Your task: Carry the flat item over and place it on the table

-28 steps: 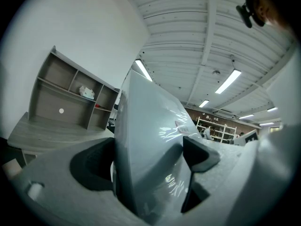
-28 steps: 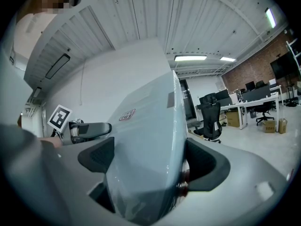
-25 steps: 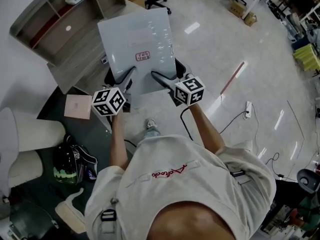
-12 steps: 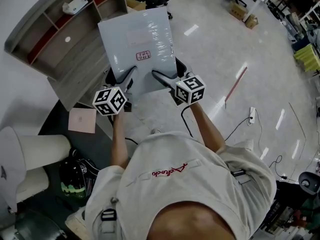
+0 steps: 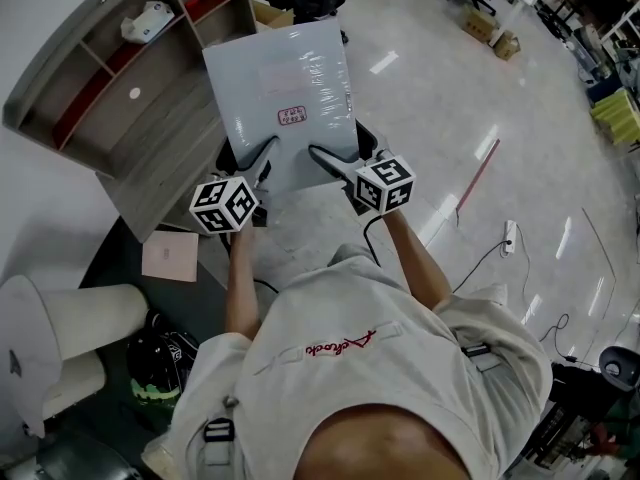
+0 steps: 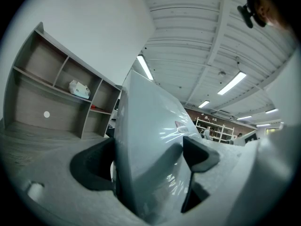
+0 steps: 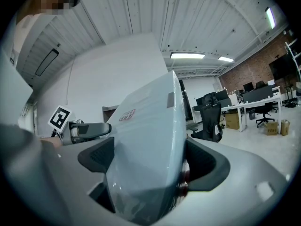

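Beside the shelf unit (image 5: 130, 98), just to its right, the flat wrapped panel (image 5: 280, 88) hung above the floor. The fingers of the left gripper (image 5: 262, 154) and right gripper (image 5: 322, 155) each pinched its near edge. Carrying it well probably required equal, steady pinches and a level panel.

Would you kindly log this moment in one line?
left gripper: shut on flat package | right gripper: shut on flat package | status: held aloft

- The wooden shelf (image 5: 120, 128) is standing at the left, a white object (image 5: 146, 20) sitting in its upper compartment.
- The glossy floor (image 5: 450, 98) is carrying a power strip (image 5: 510, 234).
- A pale square sheet (image 5: 170, 256) is lying on the dark surface (image 5: 112, 260).
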Available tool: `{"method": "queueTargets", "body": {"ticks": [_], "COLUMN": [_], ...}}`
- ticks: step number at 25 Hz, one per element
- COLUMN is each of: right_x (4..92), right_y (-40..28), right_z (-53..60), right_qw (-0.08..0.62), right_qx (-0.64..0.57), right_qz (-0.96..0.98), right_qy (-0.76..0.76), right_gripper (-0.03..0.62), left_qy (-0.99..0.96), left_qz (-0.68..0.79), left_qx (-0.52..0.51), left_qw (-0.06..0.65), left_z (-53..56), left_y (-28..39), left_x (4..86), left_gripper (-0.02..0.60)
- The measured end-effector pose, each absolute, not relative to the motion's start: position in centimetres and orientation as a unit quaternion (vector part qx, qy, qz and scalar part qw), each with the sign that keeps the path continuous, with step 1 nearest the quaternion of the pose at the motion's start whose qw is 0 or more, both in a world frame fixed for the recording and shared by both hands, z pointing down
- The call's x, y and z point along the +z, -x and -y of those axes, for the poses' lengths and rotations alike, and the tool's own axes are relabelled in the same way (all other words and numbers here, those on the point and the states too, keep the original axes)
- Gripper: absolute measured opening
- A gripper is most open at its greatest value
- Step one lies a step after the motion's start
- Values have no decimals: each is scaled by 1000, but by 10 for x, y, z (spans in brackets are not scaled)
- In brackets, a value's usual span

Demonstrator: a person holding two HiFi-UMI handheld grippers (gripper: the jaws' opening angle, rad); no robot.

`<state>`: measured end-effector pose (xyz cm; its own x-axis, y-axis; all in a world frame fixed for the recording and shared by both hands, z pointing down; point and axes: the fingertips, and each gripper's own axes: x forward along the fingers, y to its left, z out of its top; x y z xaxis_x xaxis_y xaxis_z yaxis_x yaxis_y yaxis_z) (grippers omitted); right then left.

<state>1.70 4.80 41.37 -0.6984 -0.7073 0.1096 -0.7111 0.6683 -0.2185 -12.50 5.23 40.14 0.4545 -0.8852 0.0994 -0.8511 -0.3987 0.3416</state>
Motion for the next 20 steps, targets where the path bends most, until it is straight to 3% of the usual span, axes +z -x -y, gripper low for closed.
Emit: {"method": "queueTargets", "body": {"ticks": [20], "right_x": [420], "right_y": [-23], "right_z": [54], "right_qw": [5], "right_qx": [124], "right_qz": [915], "right_qy": [-383], "right_gripper": [480], "left_qy": [-832], "left_qz": [525], "left_qx": [-47], "left_qw": [173], "left_z": [49], "left_y": [119], "left_x": [408], "left_gripper": [466]}}
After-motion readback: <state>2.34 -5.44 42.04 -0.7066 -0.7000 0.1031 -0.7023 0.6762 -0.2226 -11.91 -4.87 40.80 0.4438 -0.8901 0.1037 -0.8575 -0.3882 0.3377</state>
